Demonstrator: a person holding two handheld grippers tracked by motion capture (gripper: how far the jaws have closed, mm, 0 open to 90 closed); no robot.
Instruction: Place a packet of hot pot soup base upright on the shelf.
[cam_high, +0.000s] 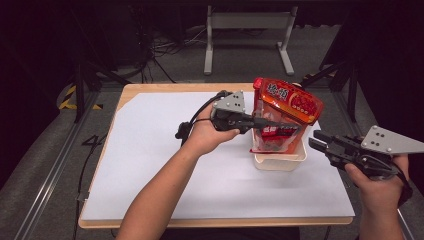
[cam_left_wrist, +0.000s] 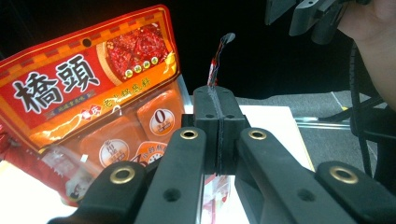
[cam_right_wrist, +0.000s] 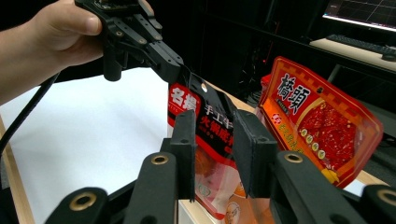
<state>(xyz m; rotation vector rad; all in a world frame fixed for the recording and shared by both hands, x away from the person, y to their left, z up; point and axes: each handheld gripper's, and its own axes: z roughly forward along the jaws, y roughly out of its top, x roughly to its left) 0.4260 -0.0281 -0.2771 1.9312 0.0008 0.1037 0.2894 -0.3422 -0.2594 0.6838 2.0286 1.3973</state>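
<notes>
A white bin (cam_high: 280, 161) stands on the table's right half with two sauce packets in it. The tall orange-red packet (cam_high: 292, 102) (cam_left_wrist: 88, 98) (cam_right_wrist: 322, 121) leans at the back. In front of it is a black-and-red packet (cam_high: 274, 136) (cam_right_wrist: 208, 116). My left gripper (cam_high: 292, 127) (cam_left_wrist: 218, 121) (cam_right_wrist: 180, 70) is shut on that packet's top edge (cam_left_wrist: 218, 60), reaching in from the left. My right gripper (cam_high: 314, 139) (cam_right_wrist: 215, 140) is open just right of the bin, nothing between its jaws, and points at the held packet.
A white sheet (cam_high: 165, 150) covers the wooden table (cam_high: 150, 87); its left and front parts are bare. The bin sits near the sheet's right edge. Dark floor, a table frame (cam_high: 247, 22) and cables lie beyond the far edge.
</notes>
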